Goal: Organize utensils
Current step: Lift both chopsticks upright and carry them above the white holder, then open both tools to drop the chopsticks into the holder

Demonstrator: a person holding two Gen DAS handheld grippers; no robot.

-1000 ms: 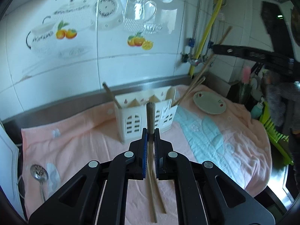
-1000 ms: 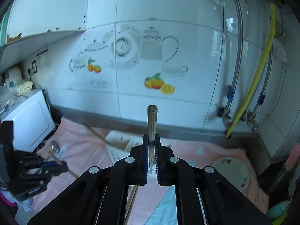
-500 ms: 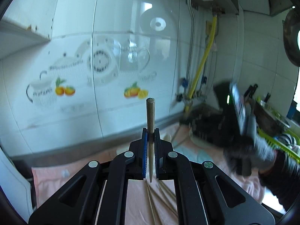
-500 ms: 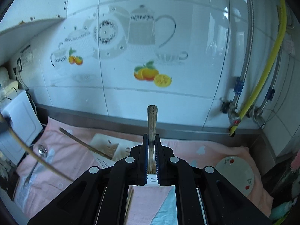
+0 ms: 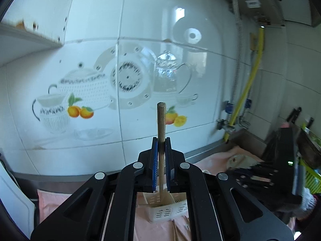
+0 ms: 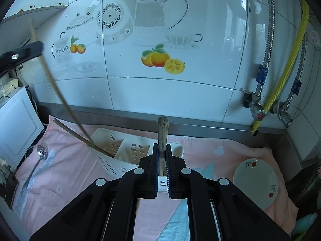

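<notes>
left hand-held gripper [image 5: 161,165] clenched on upright chopstick [image 5: 161,132] | white utensil caddy [image 5: 166,206] directly below its tip | right hand-held gripper [image 6: 162,168] grasping second chopstick [image 6: 163,138] over caddy's right compartment | lower along long axis

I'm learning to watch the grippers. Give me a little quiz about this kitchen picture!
1. True or false: the left gripper is empty.
2. Multiple choice: where is the metal spoon? A) inside the white utensil holder B) lying on the pink towel C) on the small plate
3. Fill the gap: the right gripper has its fingers shut on a wooden ____.

Key
1. False: it holds a wooden chopstick, whose lower end reaches down to the holder.
2. B, left of the holder.
3. Chopstick, standing upright over the holder.
</notes>
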